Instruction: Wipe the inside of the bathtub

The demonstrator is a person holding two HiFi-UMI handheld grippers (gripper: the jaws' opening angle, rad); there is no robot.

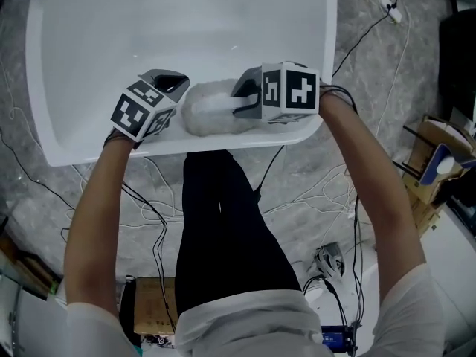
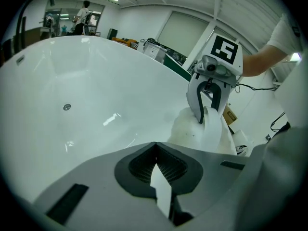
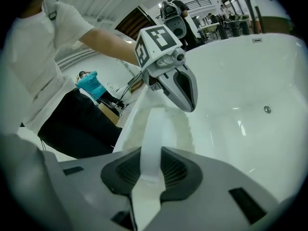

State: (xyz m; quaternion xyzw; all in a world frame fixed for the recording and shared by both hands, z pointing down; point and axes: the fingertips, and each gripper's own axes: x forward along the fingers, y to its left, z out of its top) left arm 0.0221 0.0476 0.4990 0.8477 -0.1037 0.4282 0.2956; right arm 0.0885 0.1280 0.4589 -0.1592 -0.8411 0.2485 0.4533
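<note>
The white bathtub (image 1: 186,28) fills the top of the head view; I stand at its near rim. A fluffy white wiping pad (image 1: 210,111) rests on the tub's inner wall just inside that rim. My right gripper (image 1: 239,103) is shut on the pad's white strap (image 3: 154,126), which runs into its jaws (image 3: 150,152). Just left of the pad, my left gripper (image 1: 178,88) is shut with nothing held; its tips (image 2: 155,146) meet. The left gripper view shows the pad (image 2: 190,129) under the right gripper (image 2: 206,114).
A round overflow fitting (image 2: 67,107) sits on the far tub wall, and a dark faucet (image 2: 29,8) rises at the far end. Cables (image 1: 312,199) trail over the marbled floor beside my legs. Cardboard boxes (image 1: 431,169) stand to the right. People stand in the far background.
</note>
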